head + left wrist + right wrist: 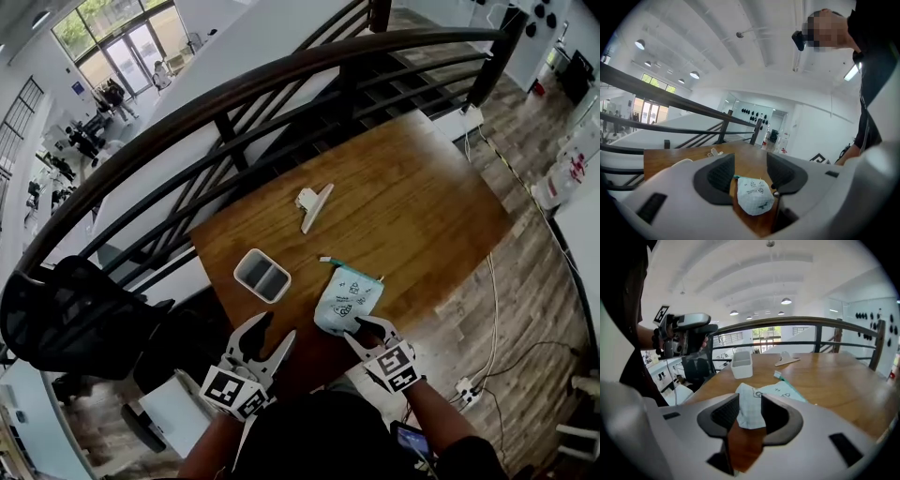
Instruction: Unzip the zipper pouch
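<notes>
Head view: the zipper pouch (349, 295) is laid lengthwise from the tabletop's (422, 187) near edge, zipper end farthest; the right gripper (367, 326) is released around its near corner, and the left gripper (278, 328) is held open, empty.

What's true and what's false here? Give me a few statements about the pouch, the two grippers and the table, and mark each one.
1. The white fabric zipper pouch with a teal zipper lies on the brown wooden table. True.
2. The left gripper grips the pouch. False: its jaws stand apart and empty.
3. A pouch corner sits between the right gripper's jaws. True.
4. The small white rectangular container rests on the pouch. False: it lies apart, beside it.
</notes>
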The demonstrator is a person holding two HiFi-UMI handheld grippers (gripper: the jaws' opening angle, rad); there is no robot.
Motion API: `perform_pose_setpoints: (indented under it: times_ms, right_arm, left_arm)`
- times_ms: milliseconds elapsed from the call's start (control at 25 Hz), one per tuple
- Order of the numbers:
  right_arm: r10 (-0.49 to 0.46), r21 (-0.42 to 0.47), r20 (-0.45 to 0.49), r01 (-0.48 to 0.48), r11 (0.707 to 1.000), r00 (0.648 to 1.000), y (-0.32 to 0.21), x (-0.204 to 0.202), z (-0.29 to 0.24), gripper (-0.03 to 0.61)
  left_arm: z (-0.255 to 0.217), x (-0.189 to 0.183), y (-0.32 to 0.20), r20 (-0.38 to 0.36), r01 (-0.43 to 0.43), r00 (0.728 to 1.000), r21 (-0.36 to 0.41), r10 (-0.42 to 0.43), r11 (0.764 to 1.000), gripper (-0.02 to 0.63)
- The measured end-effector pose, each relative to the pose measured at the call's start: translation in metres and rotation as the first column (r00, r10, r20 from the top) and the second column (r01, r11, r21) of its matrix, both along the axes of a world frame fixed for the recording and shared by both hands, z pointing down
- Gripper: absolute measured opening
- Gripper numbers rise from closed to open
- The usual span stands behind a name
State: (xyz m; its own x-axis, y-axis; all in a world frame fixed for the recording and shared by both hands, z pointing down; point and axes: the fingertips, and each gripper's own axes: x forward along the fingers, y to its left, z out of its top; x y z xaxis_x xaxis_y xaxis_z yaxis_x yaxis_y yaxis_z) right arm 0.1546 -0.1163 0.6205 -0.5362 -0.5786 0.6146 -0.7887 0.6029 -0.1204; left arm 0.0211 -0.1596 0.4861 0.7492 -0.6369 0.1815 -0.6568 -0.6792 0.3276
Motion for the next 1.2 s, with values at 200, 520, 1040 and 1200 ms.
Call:
perform_pose_setpoints:
  times_ms: [200,520,1040,1200]
  right_arm:
    - [0.332,-0.090,0.049,-0.327,0.941,0.942,-0.032,0.065,0.008,0.129]
    - [0.705,-0.359,0.097,-0.636,0.683,0.702,-0.051,0.120,0.050,0.164]
    - [0.766,-0.465,0.052,-0.663,0.587,0.641,-0.068,0.103,0.079,0.164]
    - [0.727,-0.429,0.069,-0.637,0.640,0.684,-0.071,0.096,0.070,0.072]
  left_arm:
    - [-0.003,0.001,-0.005,-0.005,-0.001,1.000,0.007,0.001,1.000,0.222]
    - [-0.002,-0.007,-0.003,0.007,0.030,1.000,-0.004,-0.030,1.000,0.222]
    - [-0.007,-0.037,-0.007,0.014,0.100,0.995,0.005,-0.100,0.995,0.221]
    - [-0.003,-0.042,-0.004,0.029,0.110,0.994,-0.006,-0.109,0.994,0.221]
